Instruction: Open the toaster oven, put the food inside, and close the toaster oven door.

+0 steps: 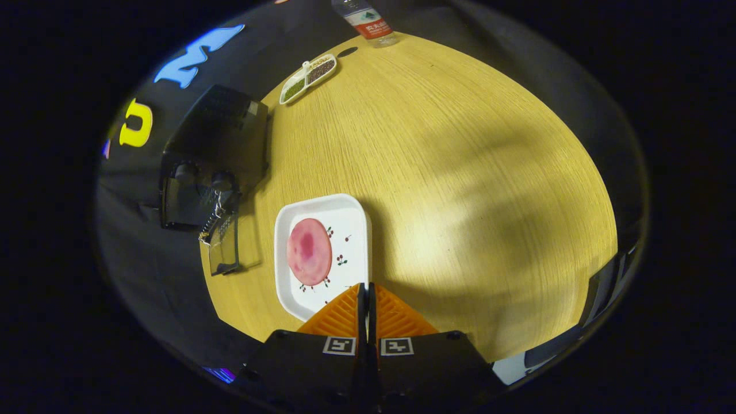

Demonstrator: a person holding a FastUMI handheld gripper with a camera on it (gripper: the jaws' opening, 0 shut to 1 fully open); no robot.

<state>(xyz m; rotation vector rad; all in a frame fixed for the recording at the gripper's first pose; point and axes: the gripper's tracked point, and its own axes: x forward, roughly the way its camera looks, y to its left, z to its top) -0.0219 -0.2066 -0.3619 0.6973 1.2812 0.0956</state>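
You've got a round, light wood-grain table (460, 172) in front of you. On it sits the black toaster oven (213, 155) at the left edge, door hanging open. Just beside it, nearer you, a white square plate (351, 230) rests flat. At the far side lie a small divided dish (307, 77) and, beyond it, a plastic bottle (368, 23).

water bottle (368, 22), seed dish (308, 77) — wooden table (460, 172)

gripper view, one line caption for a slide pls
Shut gripper above plate with pink food; toaster oven door open.
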